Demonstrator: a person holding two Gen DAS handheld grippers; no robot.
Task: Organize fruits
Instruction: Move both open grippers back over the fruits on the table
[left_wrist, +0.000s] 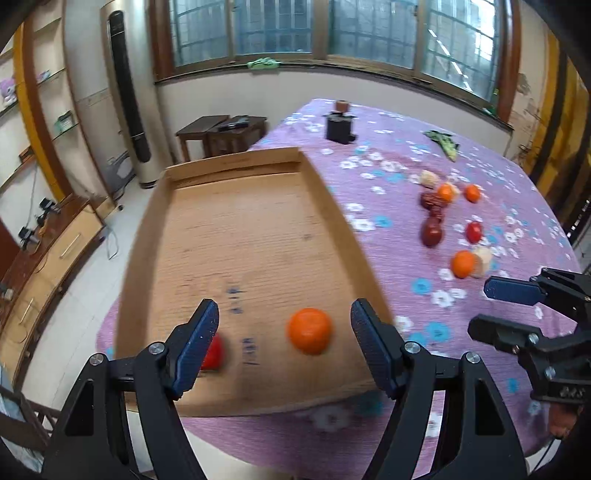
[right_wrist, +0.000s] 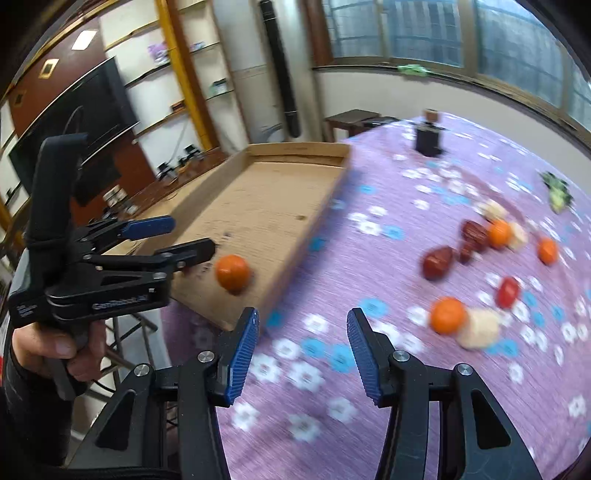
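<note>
Four oranges (left_wrist: 309, 331), two tomatoes (left_wrist: 474, 232), one cardboard tray (left_wrist: 236, 162).

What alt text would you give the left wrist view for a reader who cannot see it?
The open left gripper hovers over a shallow cardboard tray holding an orange and a partly hidden red fruit. More fruits lie scattered on the purple floral tablecloth, with the open right gripper at the frame's right edge.

Round table under purple cloth printed with white and blue flowers (left_wrist: 369, 122). Small black cylindrical holder (left_wrist: 339, 127) near far table edge, small brown block (left_wrist: 342, 106) just behind it. Beyond table, dark wooden side table (left_wrist: 221, 136) against wall. Tall beige floor-standing air conditioner with black front strip (left_wrist: 127, 96) in corner. Wide window with brown wooden frame (left_wrist: 332, 33) across back wall. Black flat television (right_wrist: 74, 114) on left wall, open wall shelves (right_wrist: 177, 74) beside it.
</note>
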